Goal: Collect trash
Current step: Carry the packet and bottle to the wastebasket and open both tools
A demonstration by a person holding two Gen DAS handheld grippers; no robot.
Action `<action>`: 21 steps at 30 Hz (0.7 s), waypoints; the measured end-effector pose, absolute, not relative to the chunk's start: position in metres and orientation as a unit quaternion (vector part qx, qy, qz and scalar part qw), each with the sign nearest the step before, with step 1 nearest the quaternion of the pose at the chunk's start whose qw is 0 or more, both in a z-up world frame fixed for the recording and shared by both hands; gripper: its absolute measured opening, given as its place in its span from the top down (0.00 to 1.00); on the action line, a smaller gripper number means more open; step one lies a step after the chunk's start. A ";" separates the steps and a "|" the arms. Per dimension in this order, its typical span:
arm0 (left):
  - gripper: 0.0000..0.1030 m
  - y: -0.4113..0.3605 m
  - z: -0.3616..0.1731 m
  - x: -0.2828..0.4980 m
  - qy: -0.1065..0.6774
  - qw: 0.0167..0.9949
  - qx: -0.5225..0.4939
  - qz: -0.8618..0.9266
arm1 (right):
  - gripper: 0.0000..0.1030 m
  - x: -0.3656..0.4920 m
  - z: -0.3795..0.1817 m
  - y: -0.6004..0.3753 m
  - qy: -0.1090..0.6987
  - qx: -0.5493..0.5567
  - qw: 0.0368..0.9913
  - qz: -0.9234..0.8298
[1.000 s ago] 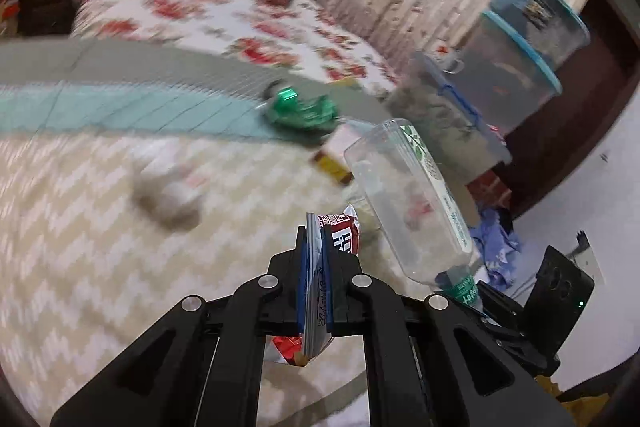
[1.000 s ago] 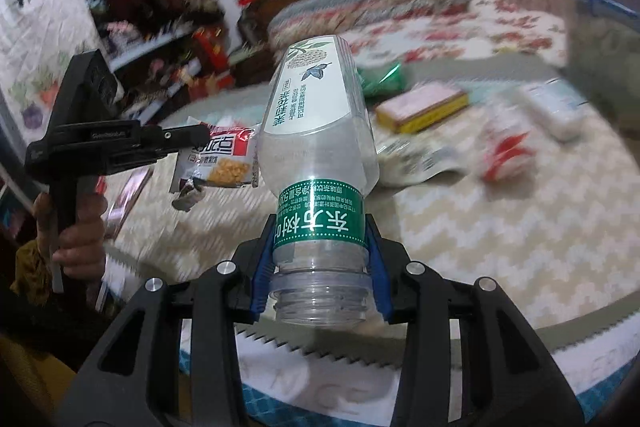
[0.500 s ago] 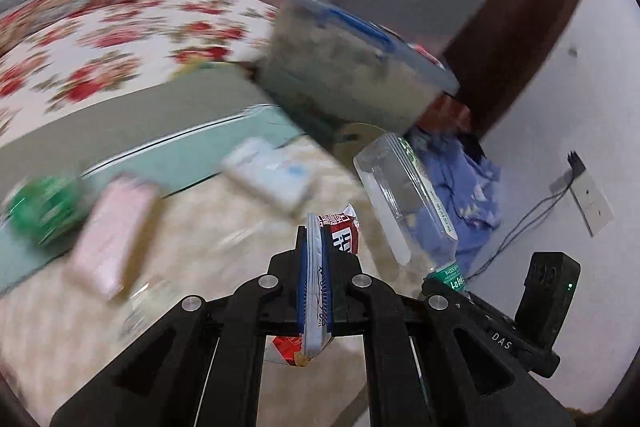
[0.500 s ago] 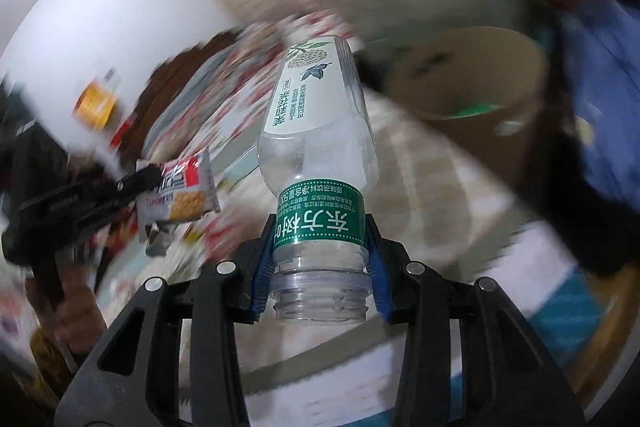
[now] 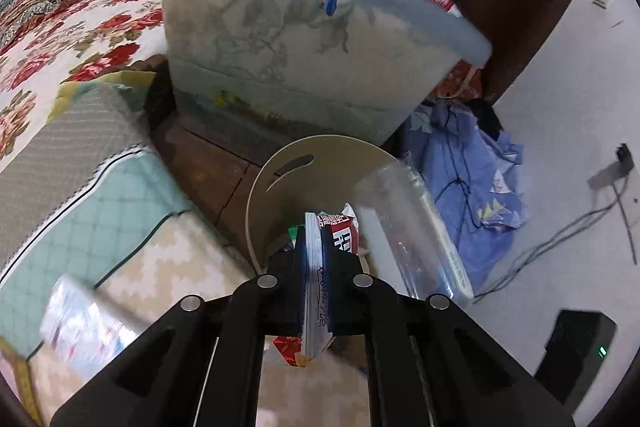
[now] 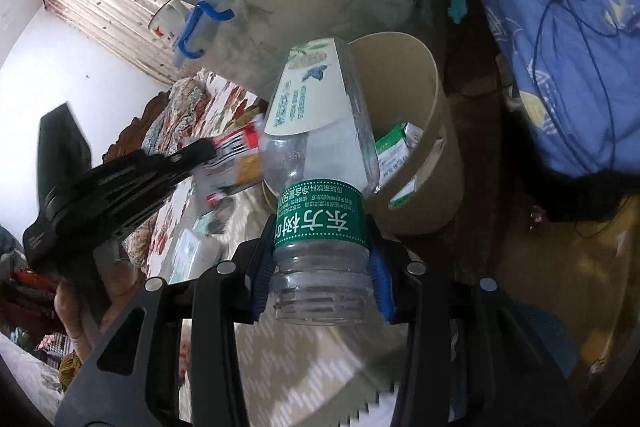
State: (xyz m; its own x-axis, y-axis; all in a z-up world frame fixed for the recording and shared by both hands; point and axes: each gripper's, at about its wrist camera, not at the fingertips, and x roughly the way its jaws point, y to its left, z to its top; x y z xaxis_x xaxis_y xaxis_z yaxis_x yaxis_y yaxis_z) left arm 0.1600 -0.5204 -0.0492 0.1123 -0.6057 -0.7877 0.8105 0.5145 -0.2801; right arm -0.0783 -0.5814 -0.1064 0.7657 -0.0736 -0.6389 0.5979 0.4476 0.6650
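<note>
My left gripper is shut on a flat red and white snack wrapper, held just over the near rim of a beige round trash bin. My right gripper is shut on the neck end of an empty clear plastic bottle with a green label, its base pointing at the bin. The bottle also shows in the left wrist view, beside the wrapper. The bin holds green and white cartons. The left gripper with the wrapper shows blurred at left in the right wrist view.
A large translucent storage box with a blue handle stands right behind the bin. Blue cloth and cables lie on the floor at right. The bed with a zigzag cover and a loose packet is at left.
Both grippers have swung from over the bed to the trash bin at the bedside, still holding the wrapper and the bottle. The bin now lies right below them.
</note>
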 end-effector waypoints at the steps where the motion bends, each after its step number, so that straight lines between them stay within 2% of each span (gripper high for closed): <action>1: 0.79 -0.525 -0.052 0.160 0.460 0.740 0.114 -0.476 | 0.45 -0.074 -0.106 -0.583 0.272 0.481 0.807 -0.210; 2: 0.63 -0.530 -0.054 0.161 0.459 0.743 0.120 -0.473 | 0.42 -0.073 -0.105 -0.583 0.270 0.479 0.808 -0.212; 6: 0.61 -0.527 -0.048 0.155 0.439 0.751 0.125 -0.477 | 0.41 -0.073 -0.094 -0.581 0.247 0.443 0.830 -0.231; 11: 0.60 -0.483 -0.023 0.142 0.425 0.755 0.097 -0.489 | 0.41 -0.079 -0.084 -0.563 0.220 0.423 0.848 -0.230; 12: 0.52 -0.479 -0.019 0.138 0.422 0.756 0.101 -0.489 | 0.41 -0.079 -0.082 -0.557 0.218 0.421 0.851 -0.226; 14: 0.41 -0.476 -0.012 0.132 0.415 0.764 0.109 -0.482 | 0.41 -0.079 -0.081 -0.546 0.214 0.424 0.852 -0.219; 19: 0.43 -0.485 -0.001 0.128 0.399 0.767 0.106 -0.490 | 0.41 -0.084 -0.079 -0.522 0.223 0.415 0.855 -0.215; 21: 0.36 -0.484 0.000 0.131 0.409 0.763 0.101 -0.490 | 0.41 -0.088 -0.079 -0.517 0.227 0.415 0.855 -0.214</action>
State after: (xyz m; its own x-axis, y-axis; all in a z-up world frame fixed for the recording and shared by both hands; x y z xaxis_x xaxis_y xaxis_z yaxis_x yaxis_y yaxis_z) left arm 0.1308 -0.4842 -0.0001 0.1845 -0.6656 -0.7232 0.8303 0.4993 -0.2477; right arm -0.0878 -0.5169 -0.0788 0.8048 -0.1775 -0.5664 0.5548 0.5642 0.6115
